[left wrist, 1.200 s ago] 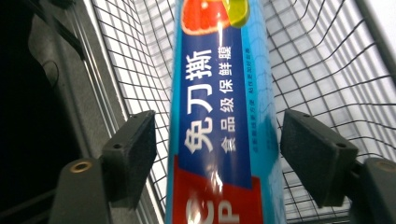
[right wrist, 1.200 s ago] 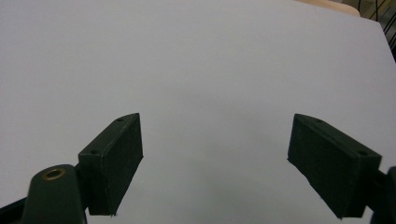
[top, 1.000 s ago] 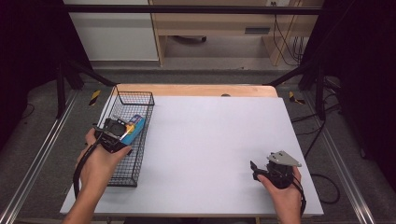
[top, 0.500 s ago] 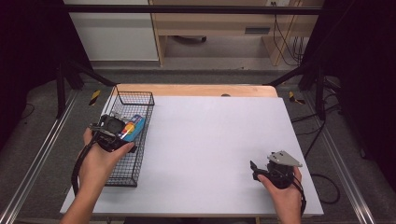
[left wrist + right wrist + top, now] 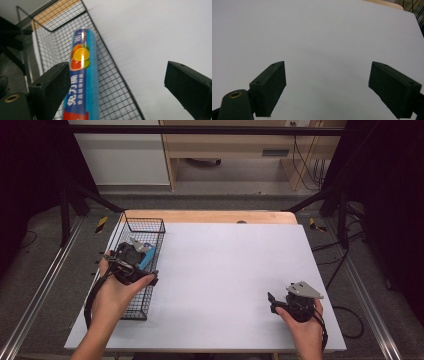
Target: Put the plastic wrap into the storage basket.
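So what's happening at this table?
A person is working with a hand-held gripper in each hand. The left gripper hangs over a wire basket at the table's left edge; its jaws have just been opening, and a blue roll lies in the basket below them, apparently just let go. The right gripper rests open on the table.

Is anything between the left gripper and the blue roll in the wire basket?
Nothing visible does. The blue roll lies in the wire basket, and the left gripper, whose jaws have just been opening, stands wide open right over it. The roll sits beside one pad, the gap otherwise bare.
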Demonstrator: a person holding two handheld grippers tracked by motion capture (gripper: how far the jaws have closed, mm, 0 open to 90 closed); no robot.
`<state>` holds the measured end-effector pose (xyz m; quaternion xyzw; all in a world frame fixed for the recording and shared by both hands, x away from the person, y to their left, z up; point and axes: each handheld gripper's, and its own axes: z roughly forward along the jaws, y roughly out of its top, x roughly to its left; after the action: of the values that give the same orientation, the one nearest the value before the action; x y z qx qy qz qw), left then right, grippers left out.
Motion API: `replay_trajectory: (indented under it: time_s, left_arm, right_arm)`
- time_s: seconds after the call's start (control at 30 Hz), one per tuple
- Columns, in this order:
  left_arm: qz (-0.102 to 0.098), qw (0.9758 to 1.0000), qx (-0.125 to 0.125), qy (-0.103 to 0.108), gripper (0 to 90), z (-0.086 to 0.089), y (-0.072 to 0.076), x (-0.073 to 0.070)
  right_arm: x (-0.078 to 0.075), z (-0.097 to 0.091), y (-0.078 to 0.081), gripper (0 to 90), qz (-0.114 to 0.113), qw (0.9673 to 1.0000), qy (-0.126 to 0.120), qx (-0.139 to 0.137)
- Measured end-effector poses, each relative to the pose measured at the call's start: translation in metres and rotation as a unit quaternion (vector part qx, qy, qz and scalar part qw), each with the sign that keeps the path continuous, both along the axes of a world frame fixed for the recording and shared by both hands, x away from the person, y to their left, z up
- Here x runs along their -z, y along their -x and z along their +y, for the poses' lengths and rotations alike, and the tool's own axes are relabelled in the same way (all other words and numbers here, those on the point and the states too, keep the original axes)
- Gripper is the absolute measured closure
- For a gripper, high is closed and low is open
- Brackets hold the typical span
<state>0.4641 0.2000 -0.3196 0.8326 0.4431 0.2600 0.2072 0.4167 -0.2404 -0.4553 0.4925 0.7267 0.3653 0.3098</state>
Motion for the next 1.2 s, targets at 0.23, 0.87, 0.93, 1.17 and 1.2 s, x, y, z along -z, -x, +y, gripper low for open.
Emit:
replay_trajectory:
  time_s: [0.23,0.87,0.93,1.17,1.2]
  left_arm:
    - [-0.002,0.9996,0.015,0.022,6.4,-0.007,0.002,-0.003]
    - [-0.023,0.9936,0.077,0.08,5.4,-0.026,0.006,-0.002]
    - [-0.024,0.9927,0.086,0.081,5.3,-0.03,0.007,-0.001]
    - [-0.032,0.9886,0.118,0.088,5.1,-0.046,0.013,0.006]
    - [-0.031,0.9879,0.124,0.088,5.1,-0.048,0.014,0.007]
  right_arm:
    - [-0.001,-0.001,0.0,13.2,-0.002,1.0,-0.001,0.001]
    - [0.0,-0.002,-0.002,6.6,0.007,0.9996,-0.026,-0.004]
    - [-0.001,-0.003,-0.001,6.7,0.004,0.9996,-0.027,-0.004]
    - [-0.001,-0.003,-0.002,6.5,0.006,0.9996,-0.029,-0.006]
    - [-0.001,-0.003,-0.002,6.5,0.006,0.9996,-0.029,-0.006]
